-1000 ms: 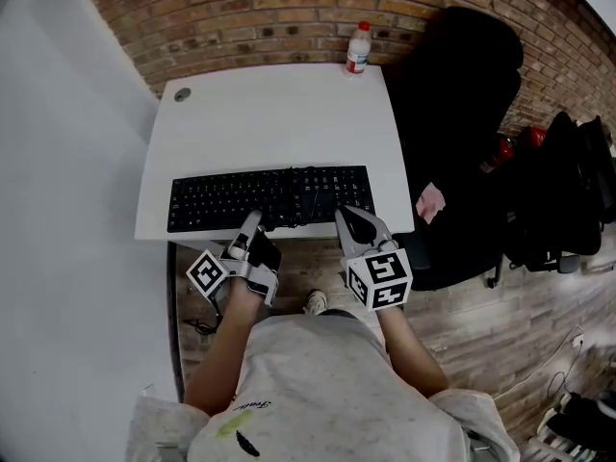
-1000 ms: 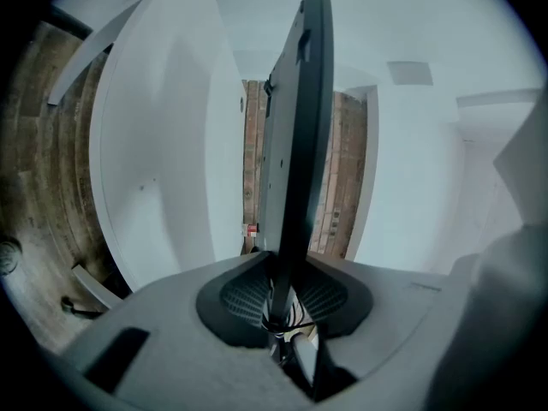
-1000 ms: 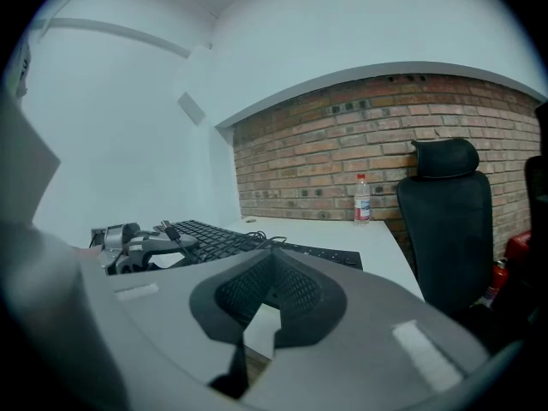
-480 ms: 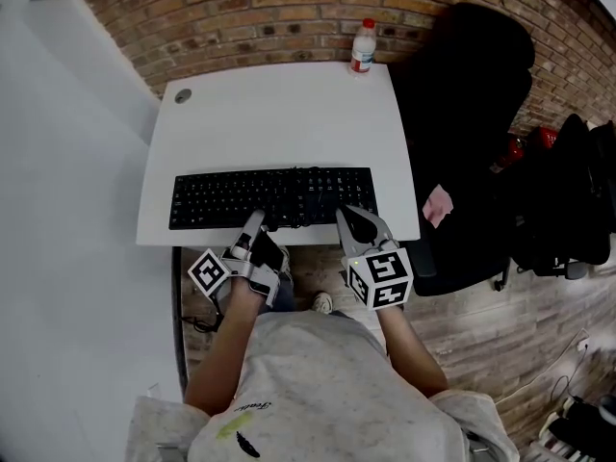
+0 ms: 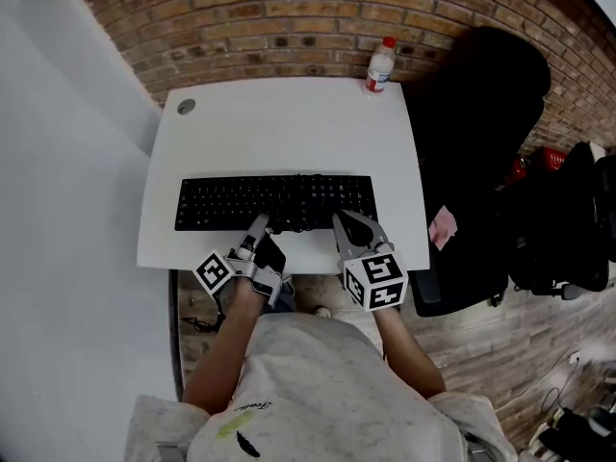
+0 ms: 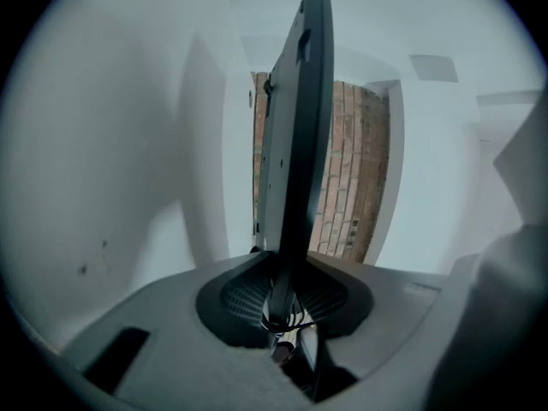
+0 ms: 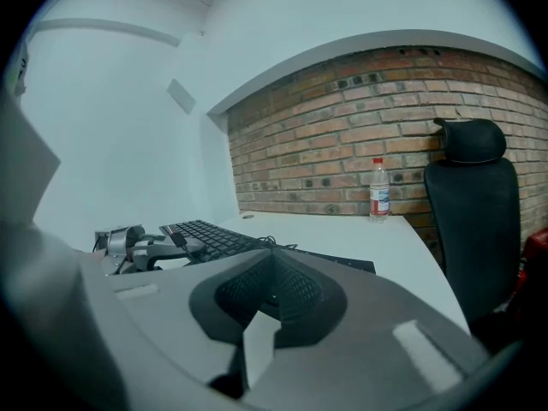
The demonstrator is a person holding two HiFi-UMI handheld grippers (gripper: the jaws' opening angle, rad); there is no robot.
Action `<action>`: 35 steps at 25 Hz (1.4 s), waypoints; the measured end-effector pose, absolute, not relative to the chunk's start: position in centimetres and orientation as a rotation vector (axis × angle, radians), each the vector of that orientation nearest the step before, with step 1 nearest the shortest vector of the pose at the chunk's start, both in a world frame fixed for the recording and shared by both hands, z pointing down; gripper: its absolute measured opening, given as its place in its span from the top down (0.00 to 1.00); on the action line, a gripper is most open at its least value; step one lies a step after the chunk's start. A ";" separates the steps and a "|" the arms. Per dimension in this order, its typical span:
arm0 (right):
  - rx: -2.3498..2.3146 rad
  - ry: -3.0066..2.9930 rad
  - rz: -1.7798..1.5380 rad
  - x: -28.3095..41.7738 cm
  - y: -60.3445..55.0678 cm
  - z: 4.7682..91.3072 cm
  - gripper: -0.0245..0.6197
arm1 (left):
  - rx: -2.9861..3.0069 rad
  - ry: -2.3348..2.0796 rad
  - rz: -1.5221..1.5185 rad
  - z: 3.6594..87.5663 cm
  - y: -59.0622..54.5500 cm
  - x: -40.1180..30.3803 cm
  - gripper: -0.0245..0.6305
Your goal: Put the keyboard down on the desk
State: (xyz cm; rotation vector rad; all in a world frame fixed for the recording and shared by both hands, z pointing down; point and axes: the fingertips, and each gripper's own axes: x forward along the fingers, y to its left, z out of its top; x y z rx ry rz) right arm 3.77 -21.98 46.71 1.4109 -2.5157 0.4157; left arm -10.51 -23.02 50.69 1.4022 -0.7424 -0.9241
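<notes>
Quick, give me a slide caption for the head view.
Left tongs grip the near edge of the black keyboard at the white desk.

black keyboard (image 5: 274, 202) lies lengthwise over the near part of the white desk (image 5: 289, 123). left gripper (image 5: 258, 227) and right gripper (image 5: 346, 223) both have their tips at its near edge. bottle (image 5: 381, 65) well beyond right gripper, at the back corner. black chair (image 5: 481, 142) to its right.

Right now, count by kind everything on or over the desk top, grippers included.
keyboard: 1
bottle: 1
round grey cap: 1
grippers: 2 (left gripper, right gripper)
Total: 5
</notes>
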 end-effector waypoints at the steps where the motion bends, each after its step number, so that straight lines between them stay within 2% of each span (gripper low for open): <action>1: 1.408 -2.513 0.415 3.3 -22.8 46.7 0.95 | 1.399 -0.742 -0.919 50.9 -23.7 -10.8 0.85; 19: 1.413 -2.426 0.495 0.3 -32.3 48.8 0.95 | 1.307 -0.756 -0.839 54.3 -33.5 -13.5 0.85; 35: 1.364 -2.415 0.530 -0.2 -33.3 50.1 0.95 | 1.252 -0.819 -0.827 55.9 -34.5 -13.9 0.84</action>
